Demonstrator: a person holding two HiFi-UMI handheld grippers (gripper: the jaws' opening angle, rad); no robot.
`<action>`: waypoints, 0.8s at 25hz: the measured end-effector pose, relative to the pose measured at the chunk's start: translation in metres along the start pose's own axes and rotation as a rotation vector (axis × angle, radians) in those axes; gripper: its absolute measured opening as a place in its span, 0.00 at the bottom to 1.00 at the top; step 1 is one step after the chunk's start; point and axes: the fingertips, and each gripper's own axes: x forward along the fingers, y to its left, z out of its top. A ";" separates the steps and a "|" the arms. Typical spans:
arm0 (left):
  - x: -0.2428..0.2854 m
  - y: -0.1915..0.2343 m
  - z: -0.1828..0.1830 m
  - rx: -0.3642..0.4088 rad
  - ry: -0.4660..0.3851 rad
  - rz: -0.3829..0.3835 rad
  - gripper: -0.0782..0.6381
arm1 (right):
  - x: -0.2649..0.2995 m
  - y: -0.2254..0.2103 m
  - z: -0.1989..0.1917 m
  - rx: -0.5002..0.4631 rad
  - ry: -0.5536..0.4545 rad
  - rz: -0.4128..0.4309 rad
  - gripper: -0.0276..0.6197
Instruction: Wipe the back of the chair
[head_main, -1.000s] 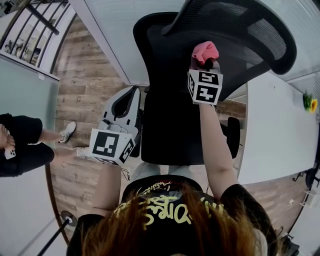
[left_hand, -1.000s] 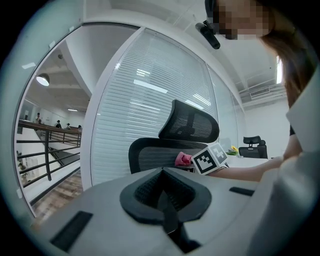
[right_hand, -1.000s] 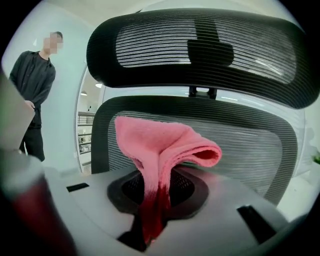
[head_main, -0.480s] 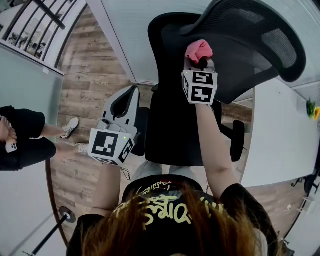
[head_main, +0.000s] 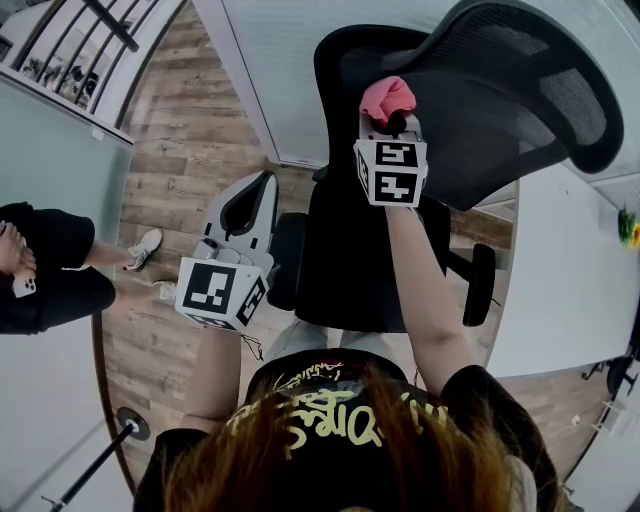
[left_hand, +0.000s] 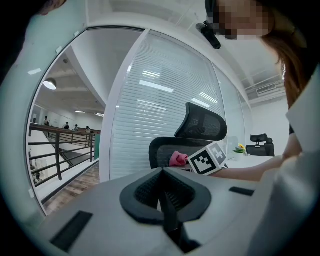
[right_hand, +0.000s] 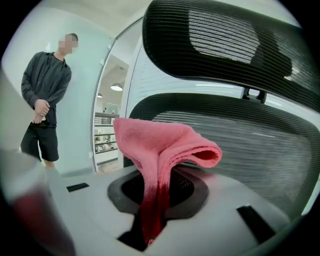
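Observation:
A black mesh office chair (head_main: 470, 130) stands before me, its backrest (right_hand: 250, 145) and headrest (right_hand: 230, 45) filling the right gripper view. My right gripper (head_main: 388, 118) is shut on a folded pink cloth (head_main: 386, 98), held up against the upper backrest. In the right gripper view the pink cloth (right_hand: 160, 150) sticks up from between the jaws, close to the mesh. My left gripper (head_main: 245, 215) hangs lower to the left of the chair, shut with nothing in it. The left gripper view shows the chair (left_hand: 200, 130) and the cloth (left_hand: 178, 159) farther off.
A white table (head_main: 560, 280) lies to the right of the chair, with a small plant (head_main: 627, 228) on it. A glass partition with blinds (head_main: 270, 70) stands behind the chair. A person in dark clothes (head_main: 40, 275) stands on the wooden floor at left; a railing (head_main: 70, 50) runs beyond.
My right gripper with the pink cloth has shifted leftward and a little up along the backrest. The left gripper has stayed about where it was.

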 end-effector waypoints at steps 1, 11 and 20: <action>-0.001 0.001 0.000 -0.001 0.000 0.002 0.10 | 0.001 0.003 0.000 -0.002 0.000 0.005 0.14; -0.009 0.014 -0.003 -0.011 0.003 0.025 0.10 | 0.014 0.035 0.005 -0.026 0.003 0.067 0.14; -0.013 0.017 -0.003 -0.009 0.004 0.029 0.10 | 0.024 0.062 0.006 -0.034 0.021 0.120 0.14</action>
